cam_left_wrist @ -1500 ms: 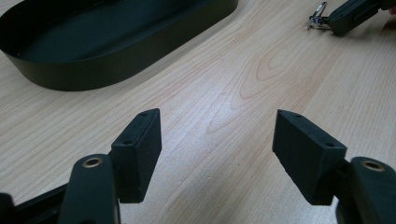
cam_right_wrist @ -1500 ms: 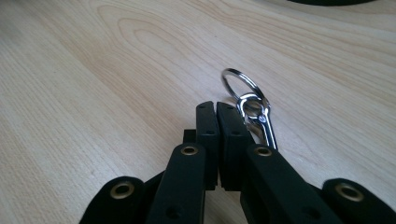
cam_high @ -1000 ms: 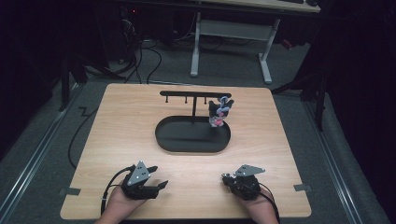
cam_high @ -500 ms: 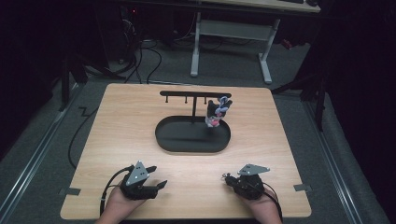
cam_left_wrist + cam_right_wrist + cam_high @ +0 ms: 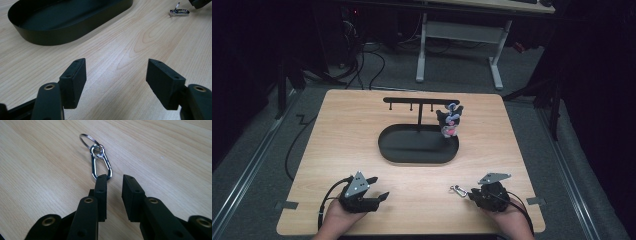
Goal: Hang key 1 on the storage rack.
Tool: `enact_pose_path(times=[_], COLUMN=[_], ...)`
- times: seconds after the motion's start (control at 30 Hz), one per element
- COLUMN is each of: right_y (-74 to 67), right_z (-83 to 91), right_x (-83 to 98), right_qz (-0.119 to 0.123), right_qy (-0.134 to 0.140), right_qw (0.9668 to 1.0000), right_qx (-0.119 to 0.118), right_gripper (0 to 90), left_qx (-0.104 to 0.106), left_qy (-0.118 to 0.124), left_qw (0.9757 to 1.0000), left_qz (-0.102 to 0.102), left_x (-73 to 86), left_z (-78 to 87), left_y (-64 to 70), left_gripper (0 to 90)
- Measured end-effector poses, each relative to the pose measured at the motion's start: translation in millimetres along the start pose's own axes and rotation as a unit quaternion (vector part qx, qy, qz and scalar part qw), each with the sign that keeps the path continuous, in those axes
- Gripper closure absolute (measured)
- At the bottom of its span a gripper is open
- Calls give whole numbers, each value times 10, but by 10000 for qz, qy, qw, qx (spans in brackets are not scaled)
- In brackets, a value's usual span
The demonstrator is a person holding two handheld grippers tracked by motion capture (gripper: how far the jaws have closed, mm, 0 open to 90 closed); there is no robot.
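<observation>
A silver carabiner clip with a key ring lies flat on the wooden table, also seen as the clip left of my right gripper. The right gripper has just been opening its jaws; they stand a little apart, and the clip's near end lies at one jaw's tip, with nothing pressed between the pads. My left gripper rests at the front left, and the left gripper is open wide over bare wood. A small plush toy hangs from the black rack.
A black oval tray forms the rack's base in the middle of the table; its wall lies ahead of my left gripper. The clip shows far off to that gripper's right. Desk legs and cables stand beyond the table's far edge.
The right gripper has drawn back a little, and the clip now lies free on the table in front of it. The left gripper has stayed put.
</observation>
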State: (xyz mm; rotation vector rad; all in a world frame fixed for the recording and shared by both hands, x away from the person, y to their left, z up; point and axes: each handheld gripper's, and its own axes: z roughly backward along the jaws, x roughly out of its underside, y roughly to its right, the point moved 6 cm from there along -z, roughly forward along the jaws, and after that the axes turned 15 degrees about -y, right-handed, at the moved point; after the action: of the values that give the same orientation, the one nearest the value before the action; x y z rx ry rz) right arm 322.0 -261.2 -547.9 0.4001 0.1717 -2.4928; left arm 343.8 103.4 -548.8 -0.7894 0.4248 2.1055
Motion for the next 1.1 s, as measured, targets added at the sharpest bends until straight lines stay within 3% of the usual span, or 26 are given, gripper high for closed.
enact_pose_path(times=[0.17,0.4,0.7,1.1], right_y=[42,42,-9,-101], right_z=[24,34,26,-48], right_x=[-12,-78,-191,-458], right_qz=[-5,204,564,933], right_qy=[-372,-733,-1274,-1471], right_qw=[9993,9971,9902,9847], right_qx=[8,66,99,91], right_gripper=[725,698,628,662], left_qx=[7,20,15,11], left_qy=[-4,-45,-38,-61], left_qw=[10000,10000,10000,10000], left_qz=[-3,13,16,-17], left_x=[1,6,6,8], left_z=[-2,-11,-9,-11], left_y=[-2,-11,-13,-14], left_gripper=[333,336,336,336])
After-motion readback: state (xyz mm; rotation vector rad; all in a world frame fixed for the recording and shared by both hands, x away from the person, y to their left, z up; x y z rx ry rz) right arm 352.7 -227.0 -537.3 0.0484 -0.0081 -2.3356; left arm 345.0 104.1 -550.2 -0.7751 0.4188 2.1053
